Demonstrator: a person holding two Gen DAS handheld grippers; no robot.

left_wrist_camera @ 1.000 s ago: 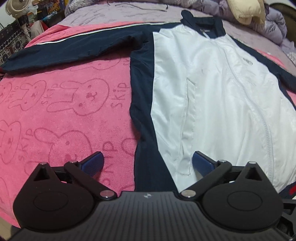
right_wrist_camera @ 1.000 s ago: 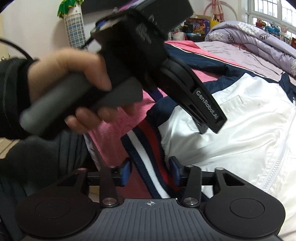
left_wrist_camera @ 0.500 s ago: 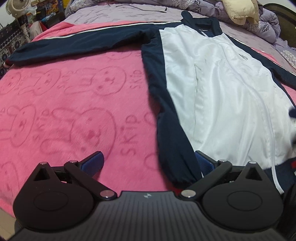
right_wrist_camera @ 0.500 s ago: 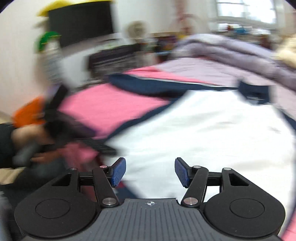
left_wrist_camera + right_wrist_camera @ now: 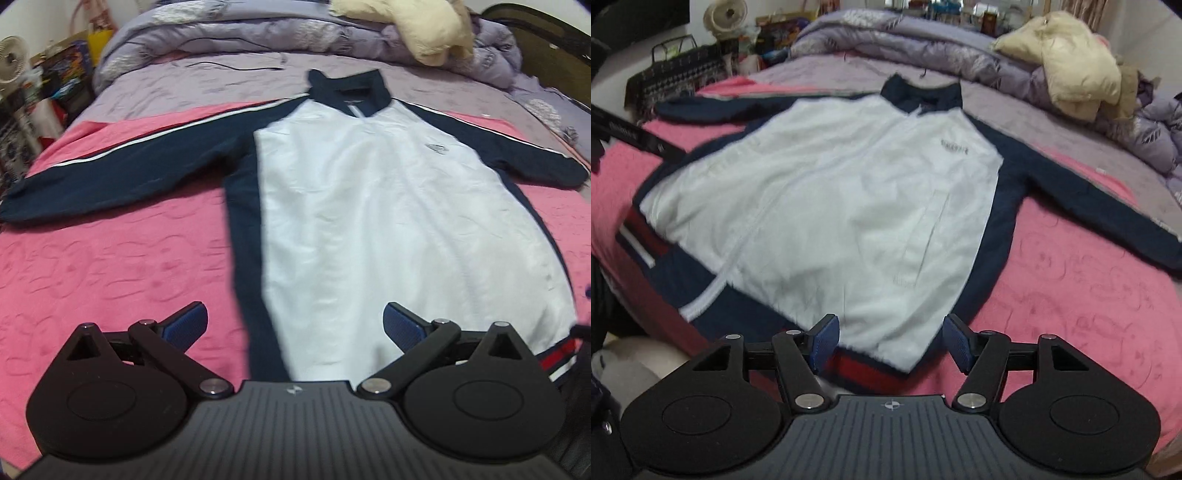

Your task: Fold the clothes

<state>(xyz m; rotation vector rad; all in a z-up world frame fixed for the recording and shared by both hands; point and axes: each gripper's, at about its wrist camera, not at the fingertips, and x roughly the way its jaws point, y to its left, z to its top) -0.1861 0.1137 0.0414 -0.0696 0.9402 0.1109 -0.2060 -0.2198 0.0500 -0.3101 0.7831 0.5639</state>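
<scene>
Track jacket (image 5: 369,221) is laid flat, front up, zipped, on the pink blanket (image 5: 110,266) on the bed, collar toward the far side, both navy sleeves spread out sideways, striped hem nearest the person. Nothing folded yet, as far as I can judge. Left gripper (image 5: 293,326) hangs over the hem's left part, jaws wide apart, nothing between the pads. Right gripper (image 5: 890,341) hovers over the hem corner on the other side; its jaws have just been opening, and no cloth is pinched, the hem only lies below the gap. Step in hand looks like setup for the first fold. To do it well: pinch one sleeve at the cuff, carry it across the white chest, keep the fold line along the navy side panel, then mirror with the other sleeve before folding hem to collar. Fabric looks slick and thin, so take a full bite or it may slide out. Writing: small chest logo (image 5: 955,147) on the jacket, too blurred to read. Blanket print can't be read in these views either.
</scene>
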